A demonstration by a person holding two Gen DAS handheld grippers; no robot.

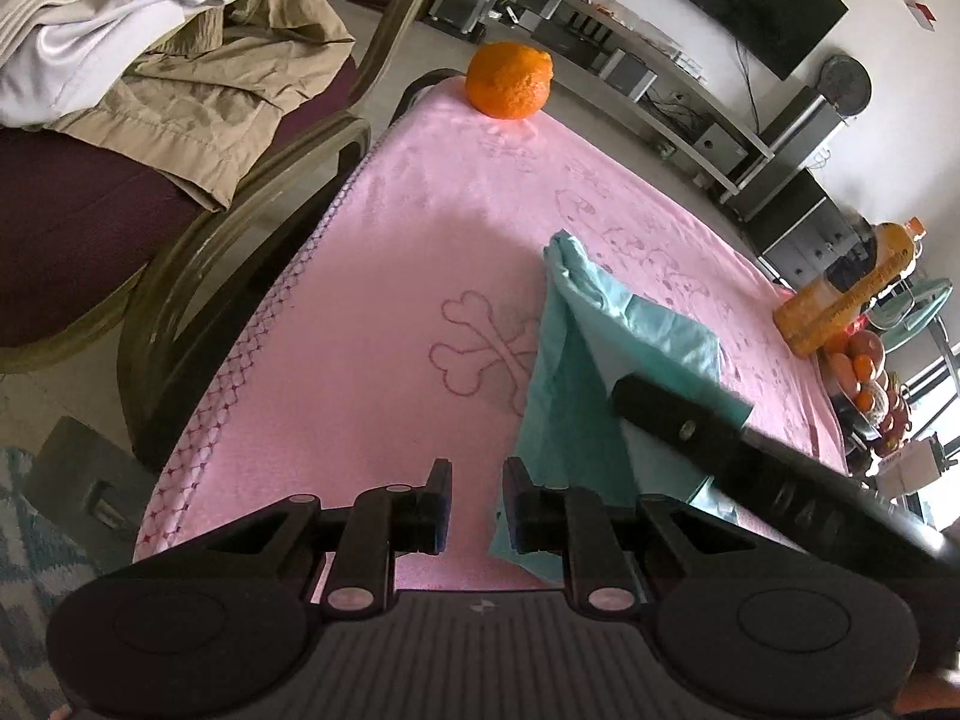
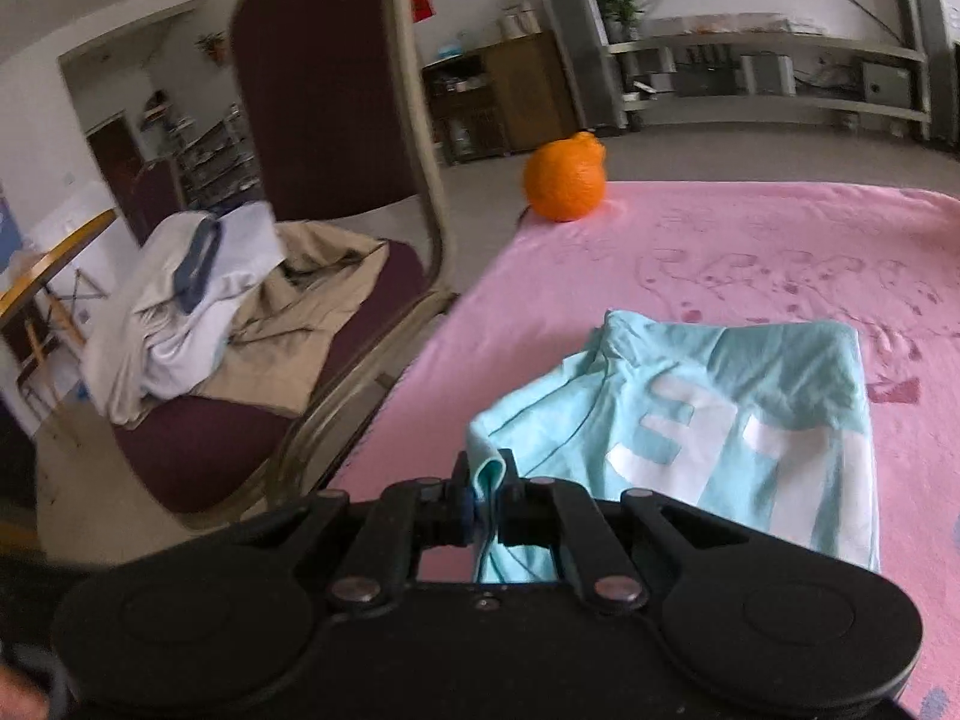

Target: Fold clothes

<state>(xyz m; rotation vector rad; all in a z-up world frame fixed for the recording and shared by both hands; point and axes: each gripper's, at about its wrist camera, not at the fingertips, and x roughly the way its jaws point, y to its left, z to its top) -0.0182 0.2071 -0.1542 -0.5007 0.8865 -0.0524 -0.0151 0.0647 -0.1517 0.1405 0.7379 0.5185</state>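
On the pink blanket at my right camera's 3 o'clock lies the teal shirt, partly folded; my right gripper pinches its near hem tight. My left gripper hangs narrowly parted, holding nothing, beside the cloth. An orange sits at 12 o'clock.

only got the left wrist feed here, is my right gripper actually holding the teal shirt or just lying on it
Observer: The right gripper is shut on a bunched edge of the teal shirt.
Operator: any print on it? i see plain fabric
Observer: Yes, big white block letters face up in the right wrist view.
Operator: and the chair left of the table?
Observer: Its tall maroon backrest stands behind the piled clothes.
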